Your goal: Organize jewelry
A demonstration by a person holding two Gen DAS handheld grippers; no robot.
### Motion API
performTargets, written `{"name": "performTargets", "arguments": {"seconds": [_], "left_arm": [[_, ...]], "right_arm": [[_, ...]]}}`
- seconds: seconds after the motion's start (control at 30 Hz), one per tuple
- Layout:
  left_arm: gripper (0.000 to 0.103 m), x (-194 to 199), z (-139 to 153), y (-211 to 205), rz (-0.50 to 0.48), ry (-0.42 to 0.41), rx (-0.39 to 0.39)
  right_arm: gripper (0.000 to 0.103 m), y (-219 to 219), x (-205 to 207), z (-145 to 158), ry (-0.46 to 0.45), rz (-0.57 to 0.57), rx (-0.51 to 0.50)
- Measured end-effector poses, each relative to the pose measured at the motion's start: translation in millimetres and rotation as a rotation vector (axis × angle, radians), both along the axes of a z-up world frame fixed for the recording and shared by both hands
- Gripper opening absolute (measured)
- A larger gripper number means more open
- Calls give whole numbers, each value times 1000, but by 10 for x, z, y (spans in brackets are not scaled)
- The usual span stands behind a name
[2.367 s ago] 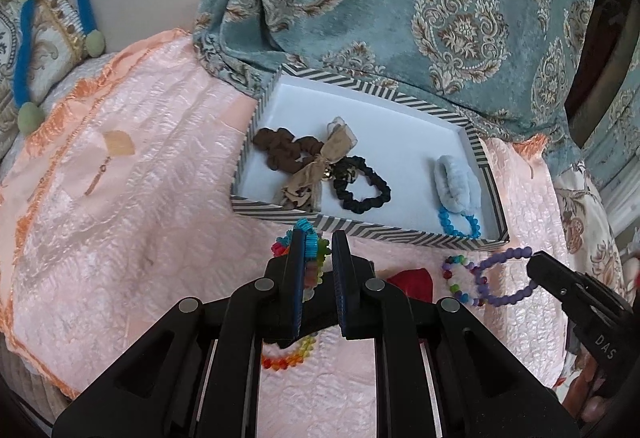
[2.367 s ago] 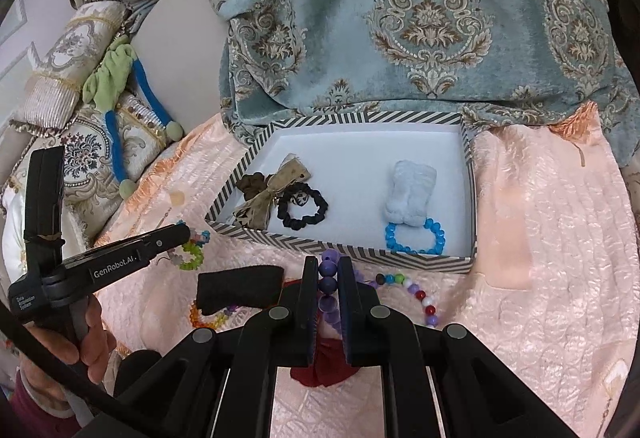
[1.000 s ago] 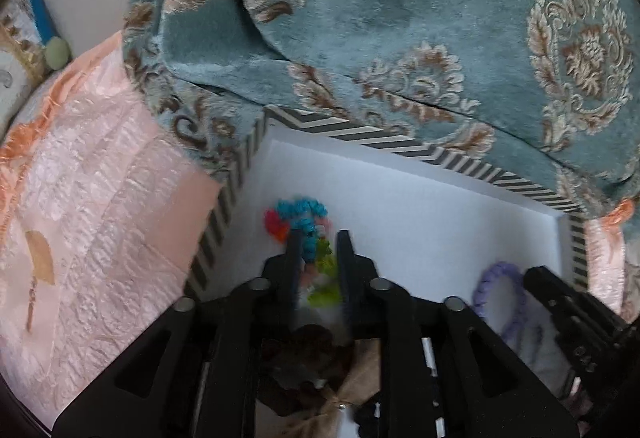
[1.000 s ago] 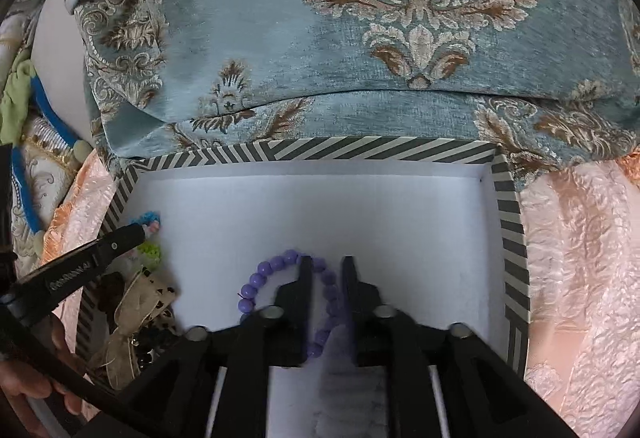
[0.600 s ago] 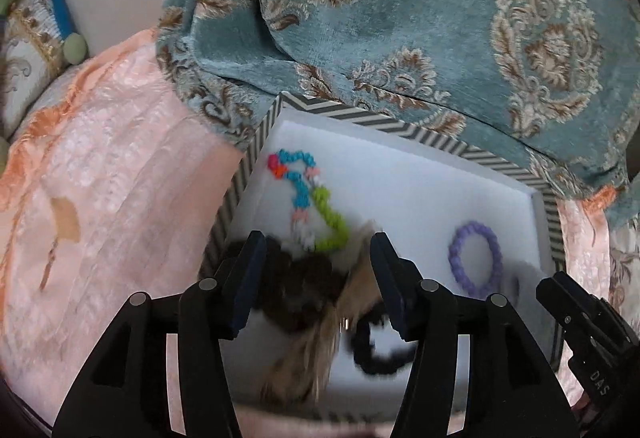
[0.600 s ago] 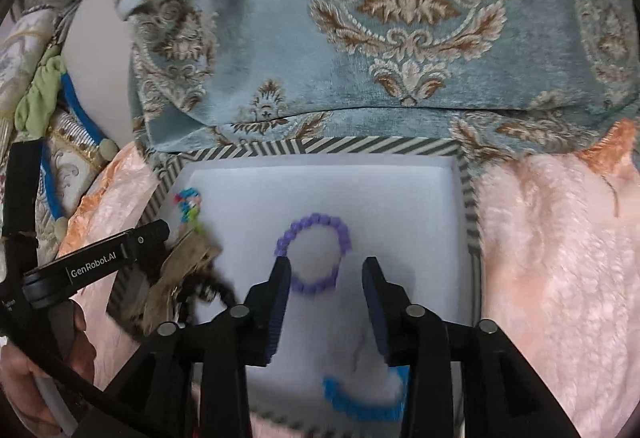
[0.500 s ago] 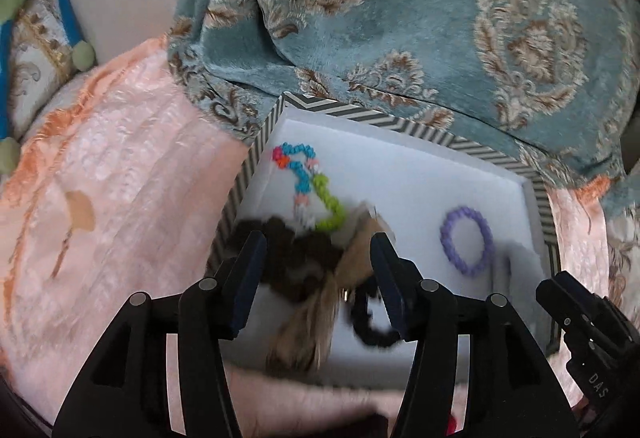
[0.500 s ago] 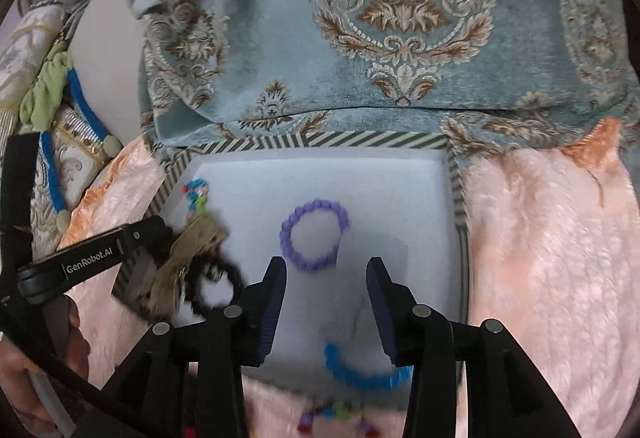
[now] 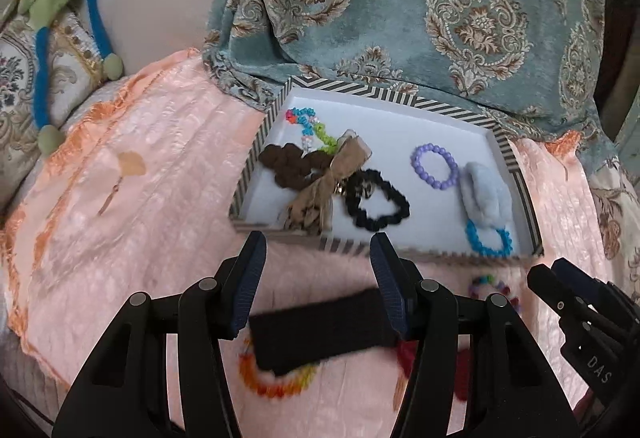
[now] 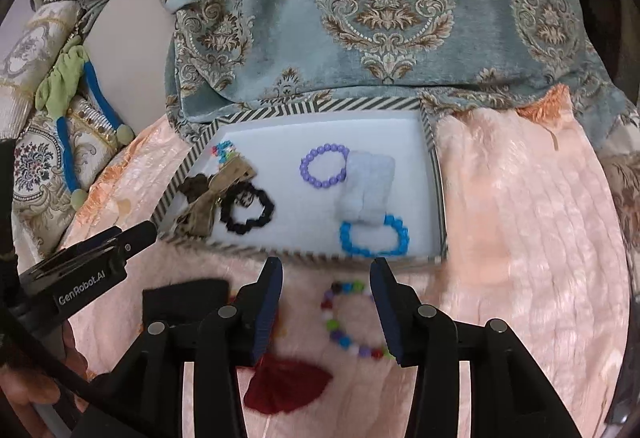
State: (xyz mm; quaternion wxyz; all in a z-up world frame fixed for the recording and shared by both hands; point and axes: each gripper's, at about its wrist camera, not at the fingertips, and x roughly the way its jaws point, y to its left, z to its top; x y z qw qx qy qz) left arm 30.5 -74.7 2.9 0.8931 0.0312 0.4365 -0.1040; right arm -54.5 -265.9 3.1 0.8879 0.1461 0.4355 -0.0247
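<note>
Both tools hang above the peach quilted cover (image 9: 132,206), just short of the striped tray (image 10: 438,198); the left tool (image 9: 318,278) has its jaws spread wide with nothing clamped between them, and under it lie a black band (image 9: 320,334) and a rainbow bead bracelet (image 9: 276,384), both blurred; the right tool (image 10: 326,300) has its jaws still opening and grips nothing, though a multicoloured bead bracelet (image 10: 344,322) lies on the cover in the gap beneath them, with a dark red piece (image 10: 288,384) nearer the camera. Inside the tray, the purple bead bracelet (image 10: 323,166) rests flat toward the far side, touching a pale blue fluffy scrunchie (image 10: 368,190); a bright blue bead bracelet (image 10: 374,236) sits at the near edge against that scrunchie; a black scrunchie (image 10: 248,212) lies in the middle beside a tan bow (image 10: 216,198) and a brown scrunchie (image 9: 292,164); a colourful bead strand (image 9: 310,128) is in the far left corner. A teal patterned cloth (image 10: 360,18) drapes behind the tray.
</note>
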Motion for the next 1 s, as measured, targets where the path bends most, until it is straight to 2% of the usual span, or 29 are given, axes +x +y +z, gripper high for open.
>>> {"name": "performTargets", "arguments": {"seconds": [0.33,0.43,0.57,0.93,1.0], "left_arm": [[54,-538,128,105,-9,-47,14],[54,-658,169,146,-6,-56,11],[63,-819,219,208,-8,-67,-1],[66,-1102,312,250,-26,-84,-1],[66,-1140,306,252,-32,-81,3]], "right_arm": [[47,169,-482,86,-11,8,11],[52,166,-594,100,-11,-3,23],[54,179,-732,136,-20,-7,21],[55,273,-941,174,-25,6,12],[58,275,-977,176,-27,5,18]]}}
